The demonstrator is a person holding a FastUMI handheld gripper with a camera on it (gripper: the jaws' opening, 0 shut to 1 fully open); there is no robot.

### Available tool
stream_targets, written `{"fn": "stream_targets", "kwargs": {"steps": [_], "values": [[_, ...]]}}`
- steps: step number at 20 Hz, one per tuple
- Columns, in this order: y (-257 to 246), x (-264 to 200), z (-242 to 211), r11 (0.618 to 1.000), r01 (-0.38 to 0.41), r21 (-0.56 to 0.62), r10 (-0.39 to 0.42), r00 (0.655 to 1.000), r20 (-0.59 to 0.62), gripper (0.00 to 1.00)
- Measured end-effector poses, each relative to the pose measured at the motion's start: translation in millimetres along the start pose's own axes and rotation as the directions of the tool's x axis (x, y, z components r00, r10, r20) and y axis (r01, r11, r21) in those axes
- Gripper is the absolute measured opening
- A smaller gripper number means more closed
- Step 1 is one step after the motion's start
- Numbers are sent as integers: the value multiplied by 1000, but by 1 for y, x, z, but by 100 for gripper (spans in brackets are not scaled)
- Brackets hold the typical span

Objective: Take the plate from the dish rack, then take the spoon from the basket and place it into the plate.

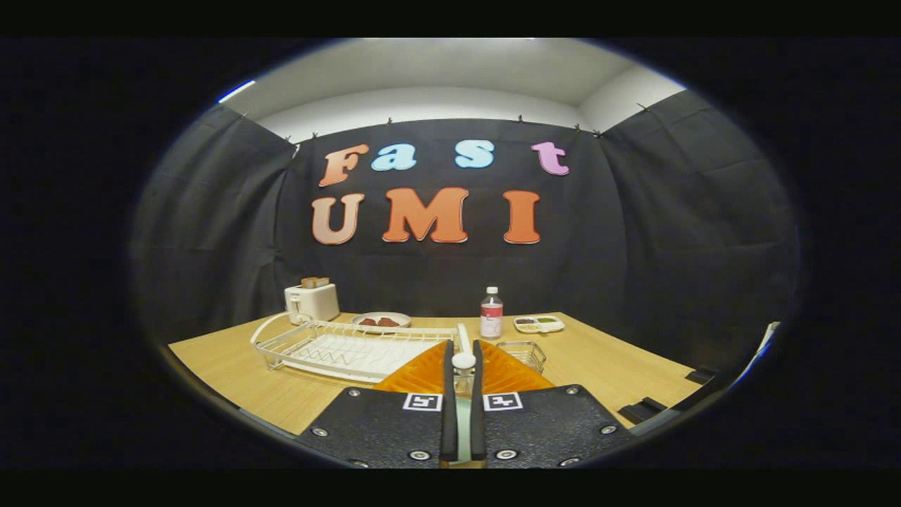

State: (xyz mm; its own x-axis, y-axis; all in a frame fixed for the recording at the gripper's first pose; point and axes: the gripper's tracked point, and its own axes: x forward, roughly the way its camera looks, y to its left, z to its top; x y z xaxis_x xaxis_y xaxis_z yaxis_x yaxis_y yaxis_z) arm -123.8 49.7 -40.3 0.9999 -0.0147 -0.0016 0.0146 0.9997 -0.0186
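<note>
The tool (pixel 462 366) had its fingers nearly together, clamped on a spoon (pixel 463 394) whose pale handle ran between them, its rounded end poking up at the tips. Directly below and ahead of the tips lay the orange plate (pixel 415 377) on the wooden tabletop (pixel 605 359). The white dish rack (pixel 338 348) sat ahead to the left, the small wire basket (pixel 524 352) just ahead to the right. Further off stood a toaster (pixel 312 301) and a bottle (pixel 491 315).

no text can be read. the bottle (pixel 491 313) beyond the fingers (pixel 448 394) carries a red label too small to make out, and the two square markers (pixel 462 402) on the fingers show patterns, not letters.
</note>
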Motion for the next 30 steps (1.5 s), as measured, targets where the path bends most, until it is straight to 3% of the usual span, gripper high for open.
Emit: {"fn": "stream_targets", "kwargs": {"steps": [15, 24, 25, 28, 29, 30], "values": [[39, -5, -69, 995, -90, -31, 85, 988, -130, 8], [36, 0, -91, 995, -93, -39, 82, 972, -220, 19], [34, 1, -91, 996, -87, -34, 77, 971, -227, 22], [21, 5, -87, 999, -53, -9, 49, 970, -240, 51], [16, 6, -84, 999, -38, -6, 35, 970, -239, 67], [10, 8, -81, 1000, -23, -12, 20, 971, -240, 73]]}}
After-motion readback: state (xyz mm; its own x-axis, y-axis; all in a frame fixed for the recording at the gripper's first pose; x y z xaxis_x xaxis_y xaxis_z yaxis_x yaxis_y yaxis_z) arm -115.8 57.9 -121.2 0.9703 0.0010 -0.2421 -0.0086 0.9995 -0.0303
